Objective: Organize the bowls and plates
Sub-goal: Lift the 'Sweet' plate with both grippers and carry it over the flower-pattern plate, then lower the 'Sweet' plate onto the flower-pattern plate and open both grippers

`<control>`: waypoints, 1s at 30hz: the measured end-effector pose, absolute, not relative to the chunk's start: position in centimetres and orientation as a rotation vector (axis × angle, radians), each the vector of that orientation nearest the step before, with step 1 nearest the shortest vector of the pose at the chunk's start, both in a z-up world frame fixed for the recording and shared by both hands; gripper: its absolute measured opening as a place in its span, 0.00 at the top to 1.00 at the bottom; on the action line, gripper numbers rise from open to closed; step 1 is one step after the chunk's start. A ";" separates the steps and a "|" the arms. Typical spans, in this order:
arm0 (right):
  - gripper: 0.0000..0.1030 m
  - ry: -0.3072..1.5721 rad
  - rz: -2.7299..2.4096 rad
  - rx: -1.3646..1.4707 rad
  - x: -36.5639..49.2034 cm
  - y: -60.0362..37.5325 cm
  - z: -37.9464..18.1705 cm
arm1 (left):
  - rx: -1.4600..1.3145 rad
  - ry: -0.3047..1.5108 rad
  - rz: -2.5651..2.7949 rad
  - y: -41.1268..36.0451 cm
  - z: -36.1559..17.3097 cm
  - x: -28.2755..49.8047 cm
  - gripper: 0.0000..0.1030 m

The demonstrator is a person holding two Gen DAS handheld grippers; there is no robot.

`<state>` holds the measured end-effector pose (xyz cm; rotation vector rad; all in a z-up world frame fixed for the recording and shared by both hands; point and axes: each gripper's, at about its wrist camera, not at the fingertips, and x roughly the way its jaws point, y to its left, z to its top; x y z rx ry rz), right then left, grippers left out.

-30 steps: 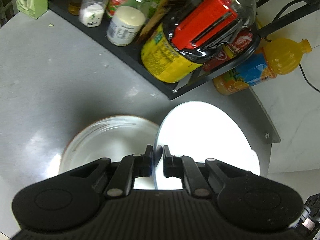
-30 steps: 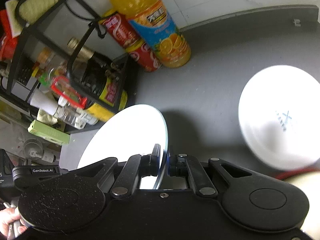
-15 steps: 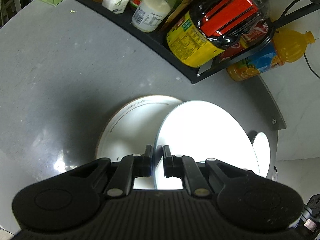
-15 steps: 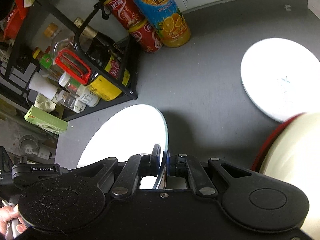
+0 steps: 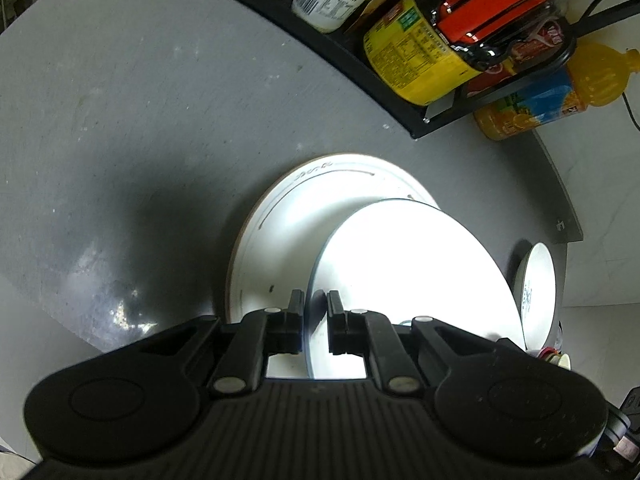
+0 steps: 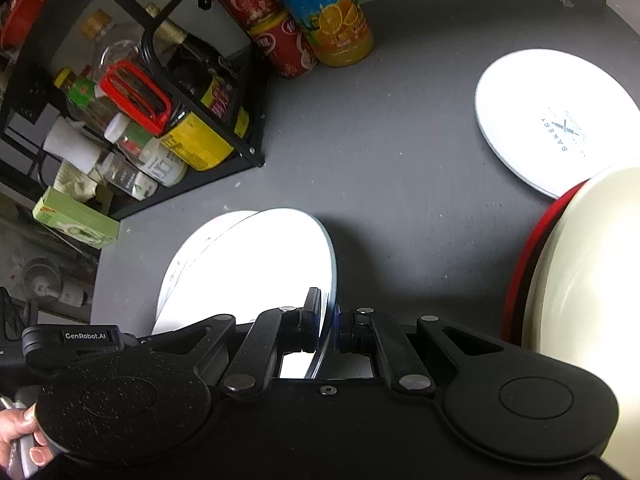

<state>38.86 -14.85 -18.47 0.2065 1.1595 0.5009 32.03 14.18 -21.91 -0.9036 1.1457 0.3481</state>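
Observation:
Both grippers hold the same white plate by opposite rim edges. My left gripper (image 5: pixel 314 322) is shut on the white plate (image 5: pixel 412 276), tilted over a larger brown-rimmed plate (image 5: pixel 304 216) lying on the grey table. My right gripper (image 6: pixel 329 322) is shut on the same white plate (image 6: pixel 256 268); the larger plate's edge (image 6: pixel 192 256) shows behind it. Another white plate with a printed logo (image 6: pixel 552 120) lies at the right, also seen in the left wrist view (image 5: pixel 538 292). A cream bowl with a red rim (image 6: pixel 580 272) is at the near right.
A black wire rack (image 5: pixel 400 108) with jars, bottles and a red-handled jug (image 5: pixel 452 36) stands at the back. An orange juice bottle (image 6: pixel 324 16) and red cans (image 6: pixel 276 28) stand beside it. A green box (image 6: pixel 76 220) lies at the table's left edge.
Both grippers have pulled back with the white plate and carried it over the brown-rimmed plate, more of which now shows. The cream bowl has come into the right wrist view.

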 end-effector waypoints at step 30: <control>0.94 1.123 0.473 0.149 39.4 -12.9 -18.8 | -0.812 1.202 0.417 14.0 -22.9 33.8 0.83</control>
